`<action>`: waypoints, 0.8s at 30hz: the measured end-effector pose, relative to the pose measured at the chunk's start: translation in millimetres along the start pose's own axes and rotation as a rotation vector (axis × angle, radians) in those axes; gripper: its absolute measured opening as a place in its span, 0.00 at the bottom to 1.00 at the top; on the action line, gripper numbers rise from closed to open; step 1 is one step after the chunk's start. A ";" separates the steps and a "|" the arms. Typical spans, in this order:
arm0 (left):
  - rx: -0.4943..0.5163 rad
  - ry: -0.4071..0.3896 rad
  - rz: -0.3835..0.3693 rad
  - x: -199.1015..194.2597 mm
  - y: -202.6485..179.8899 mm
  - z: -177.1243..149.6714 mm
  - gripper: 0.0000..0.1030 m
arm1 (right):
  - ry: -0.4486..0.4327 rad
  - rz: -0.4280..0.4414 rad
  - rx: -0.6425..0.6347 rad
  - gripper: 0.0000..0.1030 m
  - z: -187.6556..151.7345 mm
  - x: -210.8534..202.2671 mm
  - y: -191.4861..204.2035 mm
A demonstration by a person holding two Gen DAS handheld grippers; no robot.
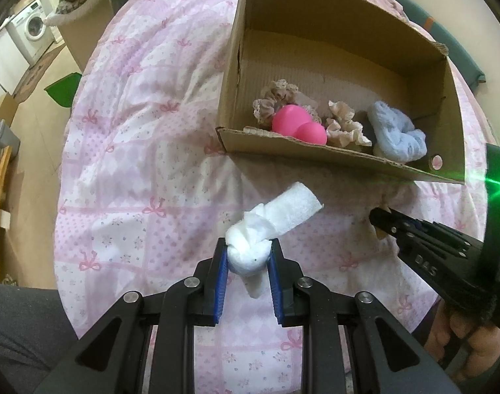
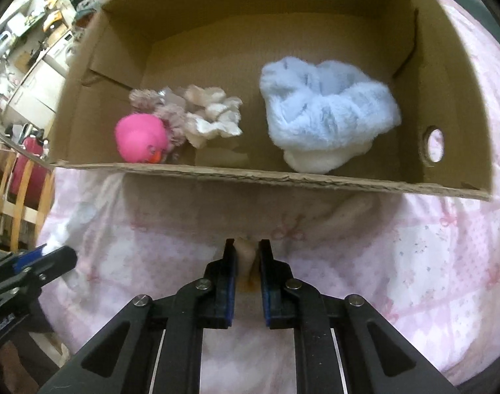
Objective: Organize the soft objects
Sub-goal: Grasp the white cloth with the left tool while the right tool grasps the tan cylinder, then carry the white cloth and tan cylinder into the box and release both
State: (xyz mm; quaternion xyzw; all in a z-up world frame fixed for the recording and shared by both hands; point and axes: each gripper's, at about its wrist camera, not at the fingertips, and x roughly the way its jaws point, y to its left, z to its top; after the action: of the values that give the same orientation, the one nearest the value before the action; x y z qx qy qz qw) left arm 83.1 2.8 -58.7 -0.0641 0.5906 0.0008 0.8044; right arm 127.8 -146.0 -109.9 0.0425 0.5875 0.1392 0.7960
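My left gripper (image 1: pixel 248 254) is shut on a knotted white foam strip (image 1: pixel 273 218) and holds it above the pink quilt, short of the cardboard box (image 1: pixel 332 157). My right gripper (image 2: pixel 247 249) is shut on a small beige soft object (image 2: pixel 246 259), mostly hidden between the pads, in front of the box's near wall (image 2: pixel 250 177); it also shows in the left wrist view (image 1: pixel 381 226). Inside the box lie a pink rubber duck (image 2: pixel 140 138), a cream scrunchie (image 2: pixel 214 115), a mauve scrunchie (image 2: pixel 171 115) and a fluffy blue item (image 2: pixel 329 111).
The pink patterned quilt (image 1: pixel 145 151) covers the table under the box. Wooden chairs (image 2: pixel 16 190) stand at the left. A washing machine (image 1: pixel 33 29) and a second box with fabric (image 1: pixel 82 6) are further back on the left.
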 end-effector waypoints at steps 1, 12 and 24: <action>0.001 -0.004 0.000 -1.5 0.2 -0.3 0.20 | -0.003 0.014 0.004 0.14 -1.5 -3.5 2.3; 0.001 -0.071 0.014 -21.8 0.8 -2.2 0.20 | -0.082 0.115 -0.015 0.14 -14.4 -57.1 16.6; -0.010 -0.242 -0.006 -70.8 -3.7 31.5 0.20 | -0.240 0.147 -0.047 0.14 5.9 -128.1 -14.0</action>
State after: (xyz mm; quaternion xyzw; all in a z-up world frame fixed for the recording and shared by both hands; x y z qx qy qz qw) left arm 91.9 7.7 18.2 -0.0695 0.4891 0.0089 0.8694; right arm 101.1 -193.6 7.0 0.0833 0.4798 0.2048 0.8491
